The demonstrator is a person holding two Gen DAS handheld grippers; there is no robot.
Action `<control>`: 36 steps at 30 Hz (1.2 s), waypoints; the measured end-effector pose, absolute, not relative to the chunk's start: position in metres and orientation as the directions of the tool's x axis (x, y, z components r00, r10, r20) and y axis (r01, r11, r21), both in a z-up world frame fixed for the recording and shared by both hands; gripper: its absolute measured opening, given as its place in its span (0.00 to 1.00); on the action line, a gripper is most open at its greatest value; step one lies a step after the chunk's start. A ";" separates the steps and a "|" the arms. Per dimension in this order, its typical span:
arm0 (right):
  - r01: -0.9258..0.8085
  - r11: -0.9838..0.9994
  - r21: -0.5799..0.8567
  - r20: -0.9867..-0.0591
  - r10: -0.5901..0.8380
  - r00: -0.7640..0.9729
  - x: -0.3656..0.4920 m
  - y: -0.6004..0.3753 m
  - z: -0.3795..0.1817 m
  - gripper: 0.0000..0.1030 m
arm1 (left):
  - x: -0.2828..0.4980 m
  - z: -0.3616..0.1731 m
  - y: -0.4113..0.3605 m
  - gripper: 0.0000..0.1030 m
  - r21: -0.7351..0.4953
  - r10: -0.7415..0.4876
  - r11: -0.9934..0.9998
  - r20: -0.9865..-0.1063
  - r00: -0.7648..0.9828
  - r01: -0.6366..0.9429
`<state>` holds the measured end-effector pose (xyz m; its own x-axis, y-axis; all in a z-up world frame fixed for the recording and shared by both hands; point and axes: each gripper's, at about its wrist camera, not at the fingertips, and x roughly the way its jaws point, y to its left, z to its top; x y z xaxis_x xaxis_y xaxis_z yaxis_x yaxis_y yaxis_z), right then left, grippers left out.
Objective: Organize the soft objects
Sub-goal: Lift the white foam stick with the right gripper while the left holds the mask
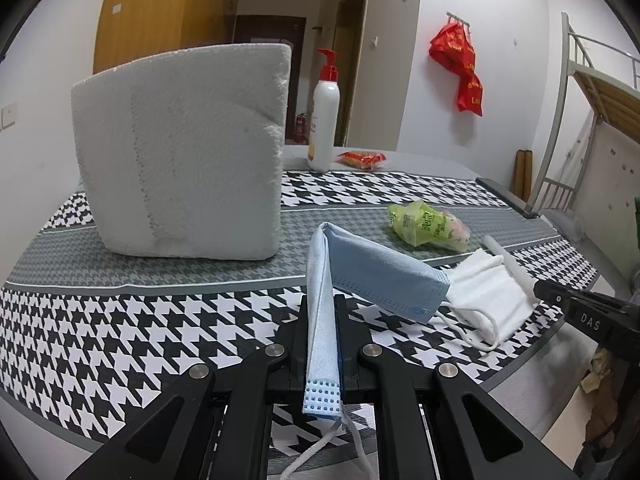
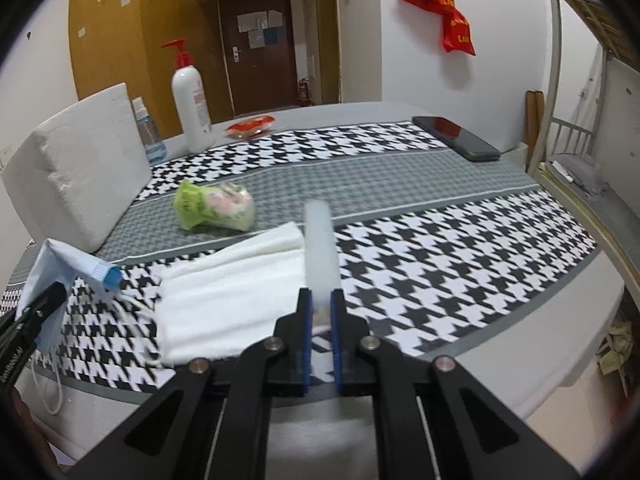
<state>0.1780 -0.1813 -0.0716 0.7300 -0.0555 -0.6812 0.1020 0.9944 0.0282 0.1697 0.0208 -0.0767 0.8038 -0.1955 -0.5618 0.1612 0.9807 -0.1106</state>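
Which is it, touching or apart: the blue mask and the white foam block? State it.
Apart. The left wrist view shows patterned cloth between the blue mask and the white foam block; the mask's raised fold stands clear of the block's near corner.

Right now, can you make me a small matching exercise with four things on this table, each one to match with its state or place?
Things:
1. blue face mask
2. white foam stick
3. green packet
4. pump bottle

States:
a. lies free on the grey stripe
b. pinched in the right gripper
c. stands upright at the far edge
d. folded, pinched in the left gripper

Pairs: 1-d, 2-b, 3-a, 4-c
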 end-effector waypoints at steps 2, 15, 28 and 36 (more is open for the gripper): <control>0.090 0.996 0.025 -0.676 -0.050 0.735 0.178 -0.182 -0.070 0.11 | 0.170 -0.075 0.019 0.09 -0.106 -0.196 0.981 -0.558 0.807 0.165; 0.020 1.000 -0.005 -0.687 -0.018 0.727 0.197 -0.165 -0.073 0.13 | 0.180 -0.081 0.013 0.09 -0.125 -0.236 0.972 -0.575 0.783 0.201; -0.007 1.000 -0.020 -0.653 -0.008 0.758 0.199 -0.161 -0.067 0.61 | 0.180 -0.082 0.013 0.09 -0.126 -0.244 0.969 -0.578 0.778 0.211; 0.020 1.000 0.005 -0.681 -0.011 0.732 0.216 -0.169 -0.070 0.60 | 0.181 -0.083 0.014 0.09 -0.132 -0.250 0.968 -0.580 0.776 0.213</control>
<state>0.2162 -0.1691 -0.0698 0.7321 -0.0111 -0.6811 0.0195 0.9998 0.0046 0.1814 0.0138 -0.0826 0.7756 -0.2497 -0.5798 0.2131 0.9681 -0.1319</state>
